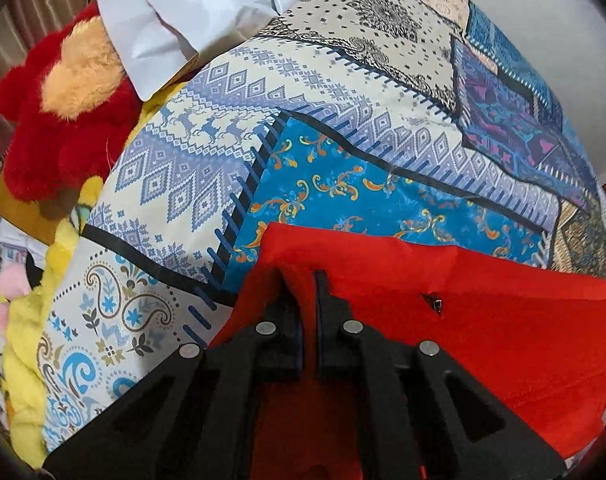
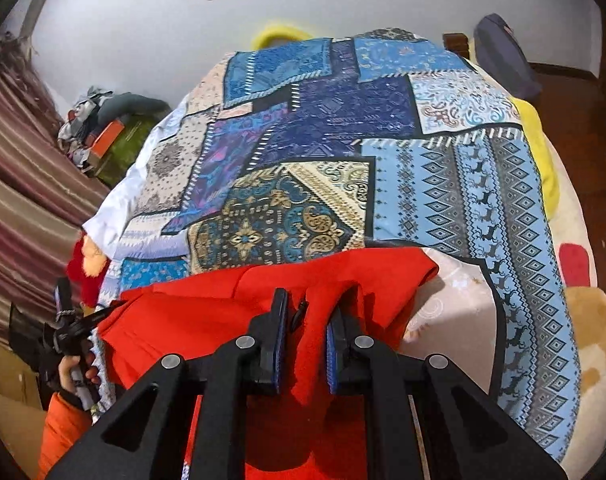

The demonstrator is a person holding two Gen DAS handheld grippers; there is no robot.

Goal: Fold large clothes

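Both hand-held grippers, left (image 1: 306, 280) and right (image 2: 308, 300), are clamped on the red garment's (image 1: 483, 320) edge; soft, floppy, light cloth, best pinched at corners.

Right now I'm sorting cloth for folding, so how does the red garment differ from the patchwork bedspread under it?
The red garment is one plain colour; the patchwork bedspread mixes blue, cream and purple printed panels. The garment is bunched and pinched by the left gripper and right gripper; the bedspread lies spread out, ungripped. The garment covers only the near edge; the bedspread covers most of the bed. Both are fabric.
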